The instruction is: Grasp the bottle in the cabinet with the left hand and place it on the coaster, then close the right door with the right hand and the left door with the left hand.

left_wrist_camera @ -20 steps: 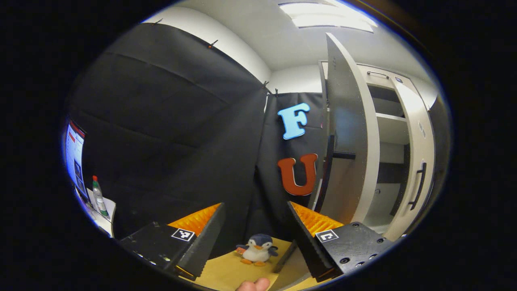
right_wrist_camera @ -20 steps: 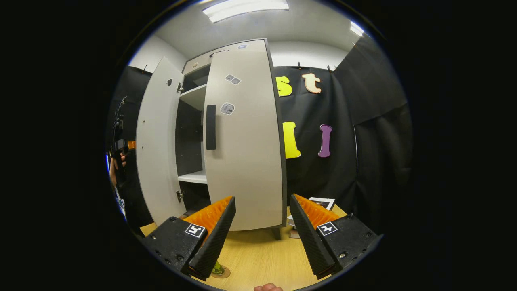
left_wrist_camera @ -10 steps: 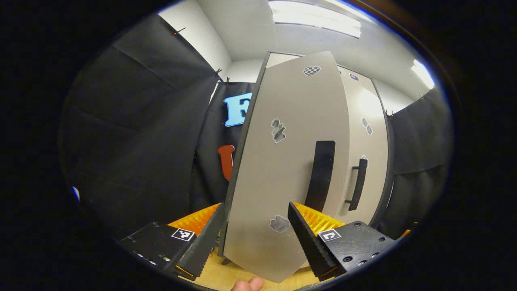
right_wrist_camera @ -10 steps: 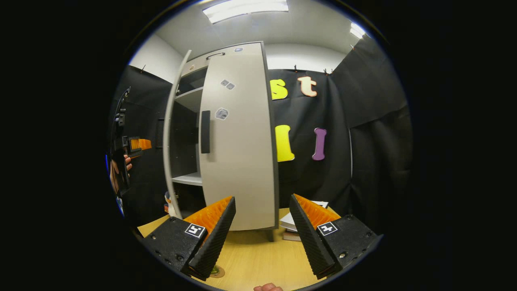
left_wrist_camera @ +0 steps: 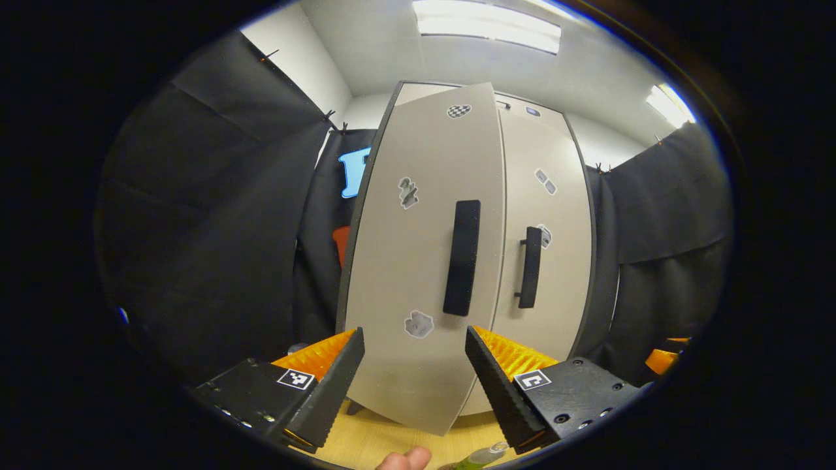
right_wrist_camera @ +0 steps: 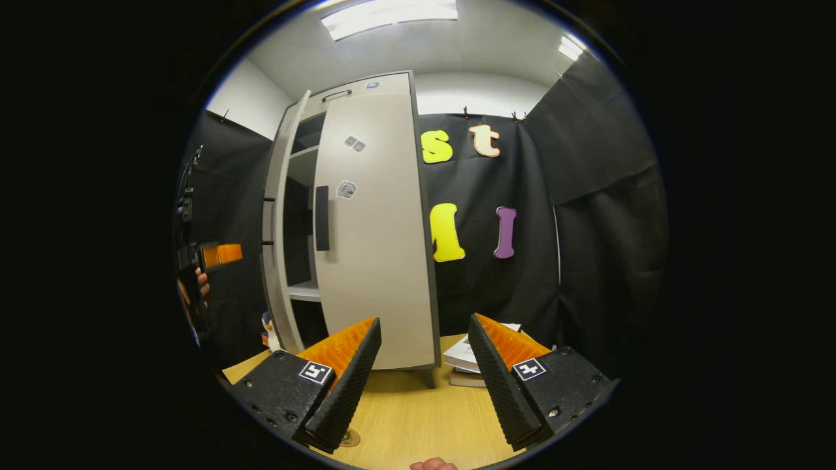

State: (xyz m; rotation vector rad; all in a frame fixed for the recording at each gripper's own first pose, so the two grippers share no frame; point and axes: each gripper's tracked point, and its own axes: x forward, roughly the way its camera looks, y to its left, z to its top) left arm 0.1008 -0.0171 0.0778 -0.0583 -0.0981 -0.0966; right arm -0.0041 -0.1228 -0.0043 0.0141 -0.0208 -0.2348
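Closing the left door looks like the step in hand, the last of the task.

Looking along the left gripper (left_wrist_camera: pixel 414 339): jaws wide, holding nothing, aimed at the lower part of the left door (left_wrist_camera: pixel 418 261), which fills 12 o'clock with its black handle (left_wrist_camera: pixel 462 258) just right of centre. Judging by the door's lower edge hanging in front of the right door (left_wrist_camera: pixel 555 261), not quite flush yet. Finding the right door shut behind it, its handle (left_wrist_camera: pixel 530 267) at 1 o'clock. Spotting a greenish sliver of the bottle (left_wrist_camera: pixel 480 457) at 6 o'clock on the counter (left_wrist_camera: pixel 366 444), beside a fingertip (left_wrist_camera: pixel 405 459); too little showing to tell its long axis or which way its cap points. Catching an orange bit of the right gripper (left_wrist_camera: pixel 663 358) at 4 o'clock.

Looking along the right gripper (right_wrist_camera: pixel 423 326): jaws wide and empty, held back from the cabinet. Seeing the left door (right_wrist_camera: pixel 277 222) ajar at 10 o'clock, with a dark gap and shelf edges between it and the shut right door (right_wrist_camera: pixel 372 235). Noting the left gripper (right_wrist_camera: pixel 219 253) at 9 o'clock, near the door's outer face, contact unclear. Glimpsing the coaster (right_wrist_camera: pixel 351 437) at 7 o'clock, mostly behind a finger. Noting books (right_wrist_camera: pixel 467 356) at 5 o'clock.

Next, probably: pushing the left door's face inward until level with the right one.
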